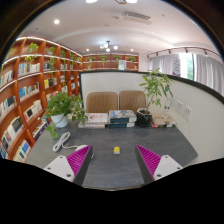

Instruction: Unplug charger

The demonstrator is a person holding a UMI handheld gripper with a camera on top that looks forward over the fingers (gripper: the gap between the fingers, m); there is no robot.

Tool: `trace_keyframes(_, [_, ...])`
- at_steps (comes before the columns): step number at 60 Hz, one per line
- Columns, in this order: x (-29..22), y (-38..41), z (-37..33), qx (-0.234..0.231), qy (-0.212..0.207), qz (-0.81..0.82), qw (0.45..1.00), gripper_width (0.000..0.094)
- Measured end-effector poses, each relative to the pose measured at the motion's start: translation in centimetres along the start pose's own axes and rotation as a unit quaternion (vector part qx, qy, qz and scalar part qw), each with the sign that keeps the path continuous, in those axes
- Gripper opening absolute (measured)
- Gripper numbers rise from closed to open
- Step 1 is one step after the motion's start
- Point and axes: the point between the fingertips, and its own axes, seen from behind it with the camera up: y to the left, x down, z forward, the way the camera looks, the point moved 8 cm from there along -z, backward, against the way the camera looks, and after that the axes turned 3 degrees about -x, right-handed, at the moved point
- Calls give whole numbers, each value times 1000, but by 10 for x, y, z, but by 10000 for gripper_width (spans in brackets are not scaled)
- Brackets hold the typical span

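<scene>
My gripper is open and empty, held above a grey table. Its two magenta pads stand wide apart. A small yellow object lies on the table between the fingers, a little ahead of them. A white cable or charger lies on the table to the left, beyond the left finger, by a potted plant. I cannot make out a plug or socket.
Stacks of books and boxes line the table's far edge, with a second plant to the right. Two brown chairs stand behind. Bookshelves fill the left wall. Curtained windows are at the right.
</scene>
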Motion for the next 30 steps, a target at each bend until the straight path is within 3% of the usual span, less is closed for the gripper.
trace_keyframes(30, [12, 16, -6, -9, 7, 5, 1000, 865])
